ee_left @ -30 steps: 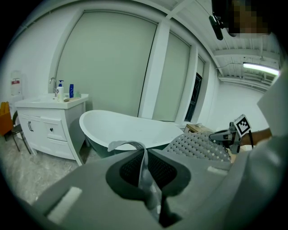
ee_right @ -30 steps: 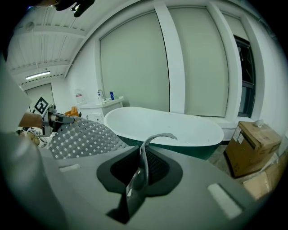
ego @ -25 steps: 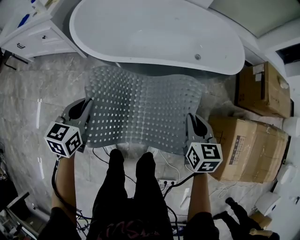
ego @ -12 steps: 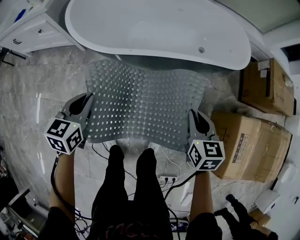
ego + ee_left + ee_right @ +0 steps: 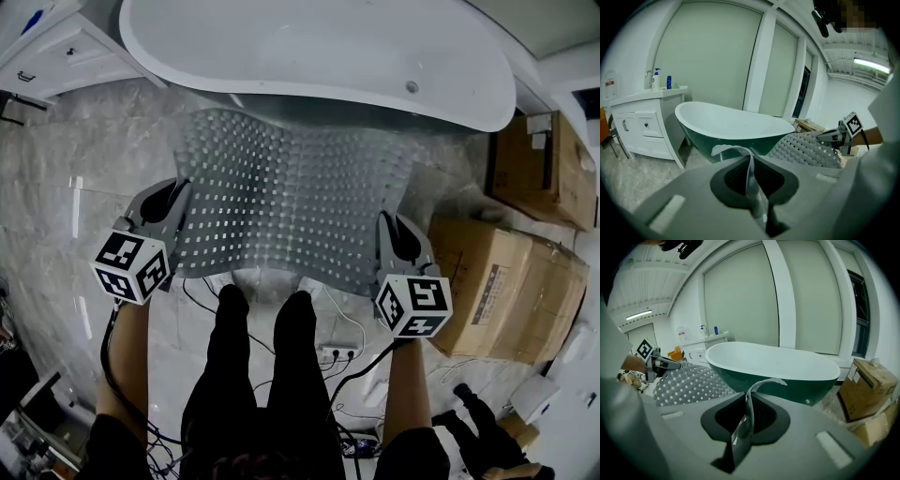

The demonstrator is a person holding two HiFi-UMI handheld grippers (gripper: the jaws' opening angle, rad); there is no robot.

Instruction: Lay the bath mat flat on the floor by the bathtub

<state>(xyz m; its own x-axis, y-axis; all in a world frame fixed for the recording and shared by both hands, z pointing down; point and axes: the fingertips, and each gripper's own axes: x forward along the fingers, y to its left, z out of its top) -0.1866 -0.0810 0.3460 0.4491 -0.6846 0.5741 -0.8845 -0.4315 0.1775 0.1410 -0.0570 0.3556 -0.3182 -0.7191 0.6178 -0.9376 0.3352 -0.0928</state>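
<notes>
A translucent grey bath mat point(image 5: 286, 202) dotted with holes hangs stretched between my two grippers, above the marble floor and just in front of the bathtub point(image 5: 309, 52). My left gripper point(image 5: 172, 217) is shut on the mat's left edge; a strip of that edge point(image 5: 751, 180) shows pinched between its jaws. My right gripper point(image 5: 389, 239) is shut on the right edge point(image 5: 746, 420) the same way. The mat sags and ripples in the middle. Its near edge hangs above my feet.
Cardboard boxes point(image 5: 511, 286) stand to the right, another point(image 5: 544, 159) behind them. A white vanity cabinet point(image 5: 56, 47) stands at the far left by the tub. Cables and a power strip point(image 5: 333, 354) lie on the floor near my legs.
Both grippers and the mat have shifted slightly forward toward the tub, with the mat still held spread between them.
</notes>
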